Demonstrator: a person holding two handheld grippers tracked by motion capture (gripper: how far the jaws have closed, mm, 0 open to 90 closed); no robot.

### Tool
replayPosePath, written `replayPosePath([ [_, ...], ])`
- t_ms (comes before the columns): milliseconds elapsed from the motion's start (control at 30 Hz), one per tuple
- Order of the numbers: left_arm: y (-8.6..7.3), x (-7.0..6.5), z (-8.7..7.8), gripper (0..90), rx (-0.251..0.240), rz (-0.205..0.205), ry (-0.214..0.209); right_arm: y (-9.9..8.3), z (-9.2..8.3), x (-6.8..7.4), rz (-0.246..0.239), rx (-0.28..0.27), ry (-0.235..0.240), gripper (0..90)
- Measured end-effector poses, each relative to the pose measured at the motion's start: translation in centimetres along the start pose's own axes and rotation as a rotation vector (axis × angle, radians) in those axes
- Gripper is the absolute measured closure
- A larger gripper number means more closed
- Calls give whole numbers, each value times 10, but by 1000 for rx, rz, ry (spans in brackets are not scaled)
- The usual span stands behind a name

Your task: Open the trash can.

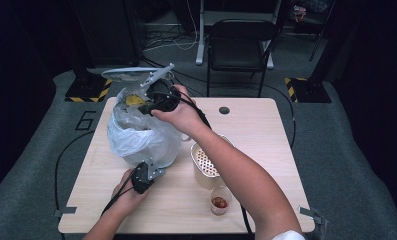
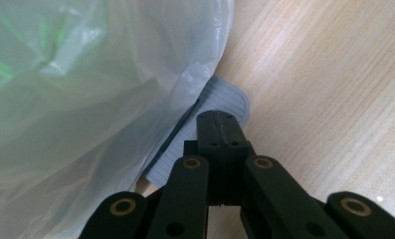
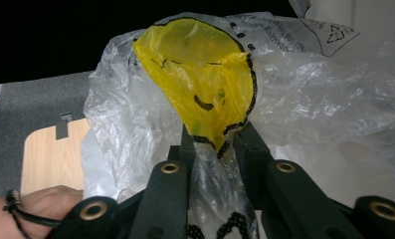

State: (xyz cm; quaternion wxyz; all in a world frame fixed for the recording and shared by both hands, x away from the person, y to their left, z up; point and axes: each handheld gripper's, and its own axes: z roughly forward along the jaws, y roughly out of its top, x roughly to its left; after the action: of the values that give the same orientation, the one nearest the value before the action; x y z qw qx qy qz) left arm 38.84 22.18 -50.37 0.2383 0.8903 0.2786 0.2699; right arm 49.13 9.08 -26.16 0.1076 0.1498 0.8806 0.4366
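A white plastic bag (image 1: 136, 137) stands bulging on the left half of the wooden table (image 1: 266, 150). My right gripper (image 1: 153, 102) reaches across to the bag's top and is shut on a bunch of its film. In the right gripper view the two jaws (image 3: 215, 142) pinch the film just below a yellow smiley print (image 3: 200, 64). My left gripper (image 1: 155, 170) lies low at the bag's near bottom edge. Its jaws (image 2: 220, 122) are shut together over a grey ribbed flat piece (image 2: 230, 99) that pokes out from under the bag (image 2: 75, 99).
A white perforated container (image 1: 205, 162) stands right of the bag, under my right forearm. A small clear cup of red sauce (image 1: 219, 201) sits near the front edge. A black chair (image 1: 241, 45) stands beyond the table's far side.
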Motion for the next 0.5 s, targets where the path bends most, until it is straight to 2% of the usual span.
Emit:
replayPosePath([
  [100,0,0,0,900,0,-1,0,-1,4,-2,-3,4,-6,741],
  [233,0,1,0,900,-1,-2,-6,-1,6,-3,9,9,-20,639],
  [267,0,1,0,900,-1,-2,-6,-1,6,-3,9,9,-20,639],
  [300,0,0,-1,900,7,2,-6,-2,6,-3,12,5,-22,572],
  [333,0,0,-1,900,7,2,-6,-2,6,-3,12,5,-22,572],
  [400,0,0,0,900,4,1,18,-2,5,-4,19,8,-25,507],
  [433,0,0,-1,900,7,1,2,-2,5,-4,22,11,-24,483],
  [500,0,0,0,900,-1,-2,8,-3,5,-6,20,16,-40,439],
])
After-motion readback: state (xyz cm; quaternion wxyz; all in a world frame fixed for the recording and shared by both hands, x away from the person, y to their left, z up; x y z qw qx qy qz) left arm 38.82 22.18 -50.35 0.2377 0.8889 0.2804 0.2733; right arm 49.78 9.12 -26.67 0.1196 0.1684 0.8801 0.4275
